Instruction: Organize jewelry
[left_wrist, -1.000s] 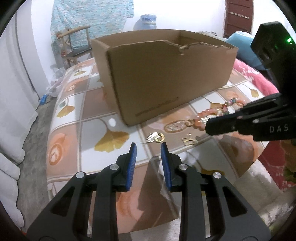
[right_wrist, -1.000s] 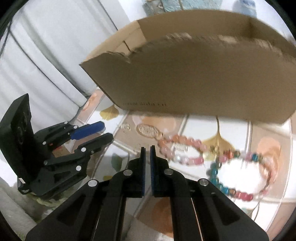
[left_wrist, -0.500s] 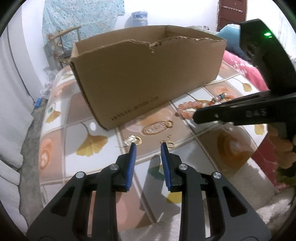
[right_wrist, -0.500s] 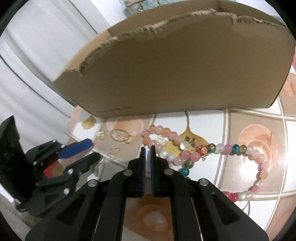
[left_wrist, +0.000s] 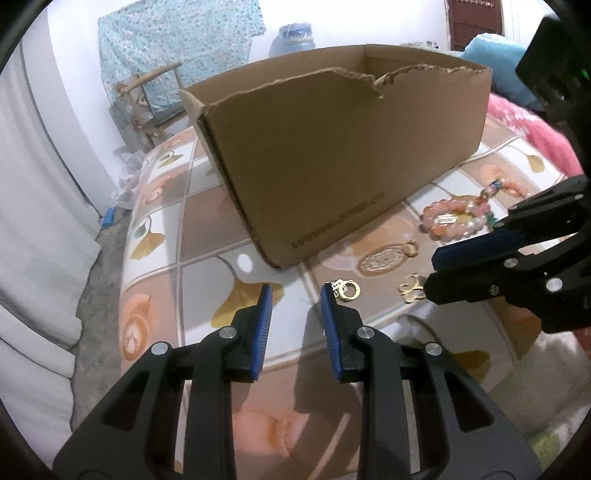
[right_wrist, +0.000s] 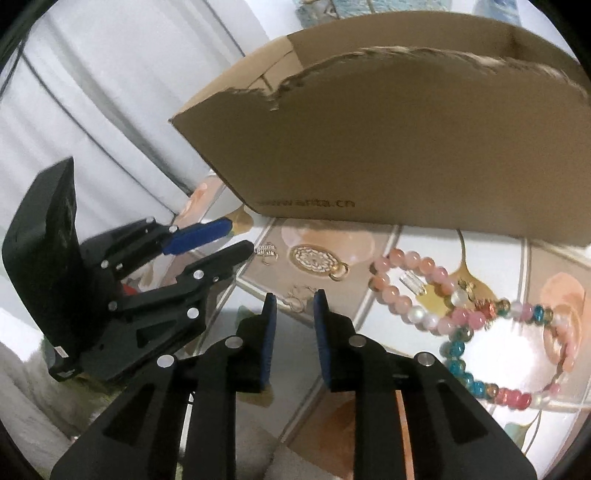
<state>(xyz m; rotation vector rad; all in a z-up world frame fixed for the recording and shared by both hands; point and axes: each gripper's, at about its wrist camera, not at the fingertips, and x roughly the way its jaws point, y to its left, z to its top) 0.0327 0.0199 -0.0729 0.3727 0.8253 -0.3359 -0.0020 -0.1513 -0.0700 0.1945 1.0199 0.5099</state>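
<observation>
The small gold butterfly-shaped earring (right_wrist: 298, 295) lies flat on the bench (right_wrist: 424, 369) just ahead of the right gripper (right_wrist: 294, 299), almost on the line between its two blue pads and a touch beyond their tips. That alignment is what the next move likely turns on: a short push forward and down would bring the earring between the fingers. The right fingers have just been opening and now stand a little apart with nothing between them.

The left gripper (left_wrist: 295, 291) sits farther from this earring; in its own view the piece (left_wrist: 410, 288) lies off to the right of its fingers, close under the right gripper's tips. The left fingers are apart and empty too. A second small earring with a hoop (left_wrist: 345, 288) rests just beside the tip of the left gripper's right finger (left_wrist: 330, 306), whether touching it cannot be told.

Past both pairs of fingers lie a round gold pendant (right_wrist: 319, 259) and two bead bracelets (right_wrist: 461, 306), with the cardboard box (right_wrist: 406, 147) standing behind them.
</observation>
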